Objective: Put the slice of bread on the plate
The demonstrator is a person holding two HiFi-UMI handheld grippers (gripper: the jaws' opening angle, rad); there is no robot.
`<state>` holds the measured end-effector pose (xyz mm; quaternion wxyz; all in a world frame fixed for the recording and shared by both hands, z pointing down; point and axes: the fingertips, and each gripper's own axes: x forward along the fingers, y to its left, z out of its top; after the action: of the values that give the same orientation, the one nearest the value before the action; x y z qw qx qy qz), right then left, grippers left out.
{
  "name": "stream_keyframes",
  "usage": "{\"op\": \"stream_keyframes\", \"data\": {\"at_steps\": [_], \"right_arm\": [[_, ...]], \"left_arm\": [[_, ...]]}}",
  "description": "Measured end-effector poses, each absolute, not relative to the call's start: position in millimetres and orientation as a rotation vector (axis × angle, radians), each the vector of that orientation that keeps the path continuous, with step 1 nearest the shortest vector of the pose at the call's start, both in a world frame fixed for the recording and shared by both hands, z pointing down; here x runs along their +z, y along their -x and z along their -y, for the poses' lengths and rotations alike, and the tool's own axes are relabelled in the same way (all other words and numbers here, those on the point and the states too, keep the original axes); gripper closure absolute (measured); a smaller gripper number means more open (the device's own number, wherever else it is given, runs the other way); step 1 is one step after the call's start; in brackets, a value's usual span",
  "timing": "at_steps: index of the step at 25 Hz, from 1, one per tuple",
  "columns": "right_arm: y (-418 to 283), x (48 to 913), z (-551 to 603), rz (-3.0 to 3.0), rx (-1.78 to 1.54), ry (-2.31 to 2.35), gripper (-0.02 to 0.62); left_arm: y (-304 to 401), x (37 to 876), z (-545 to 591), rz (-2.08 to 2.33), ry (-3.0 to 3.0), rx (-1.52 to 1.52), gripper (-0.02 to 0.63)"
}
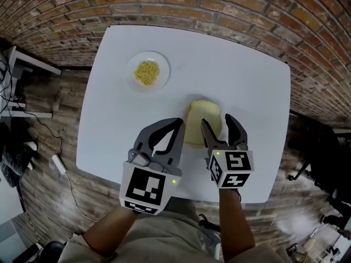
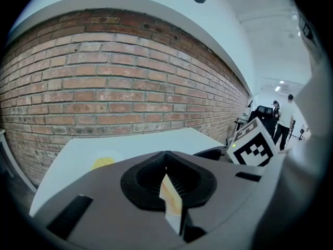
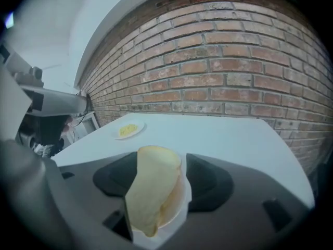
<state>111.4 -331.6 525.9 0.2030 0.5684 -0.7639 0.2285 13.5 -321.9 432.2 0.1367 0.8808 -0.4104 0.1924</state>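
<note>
A pale slice of bread [image 1: 202,120] lies in a white plate on the white table [image 1: 247,86], just ahead of both grippers. In the right gripper view the bread [image 3: 153,189] leans inside the plate [image 3: 182,215], its rim showing below the slice. My right gripper [image 1: 217,120] is open, one jaw on each side of the slice [image 3: 161,165]. My left gripper [image 1: 178,123] is shut, its tip at the bread's left edge. In the left gripper view only a thin tan and white sliver shows at the seam of the jaws [image 2: 166,166]; I cannot tell whether anything is pinched.
A small white dish of yellow noodles [image 1: 148,72] sits at the table's far left, also in the right gripper view [image 3: 128,129]. A brick wall [image 3: 223,72] runs behind the table. People stand far off [image 2: 285,117]. Cables and furniture lie on the floor at left.
</note>
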Motion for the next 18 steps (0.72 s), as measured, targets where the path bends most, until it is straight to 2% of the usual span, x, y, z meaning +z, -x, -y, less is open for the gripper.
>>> {"op": "stream_keyframes", "data": {"at_steps": [6,18], "right_arm": [[-107.2,510.6,336.4,2.175,0.635,-1.63,0.397],[-99.0,488.7,331.9,2.208,0.596,-1.652,0.538]], "left_arm": [[-23.7,435.1,321.7,1.153,-2.56,0.552,0.595],[-38.3,434.9,318.2,1.102,-2.588,0.543,0.595]]}}
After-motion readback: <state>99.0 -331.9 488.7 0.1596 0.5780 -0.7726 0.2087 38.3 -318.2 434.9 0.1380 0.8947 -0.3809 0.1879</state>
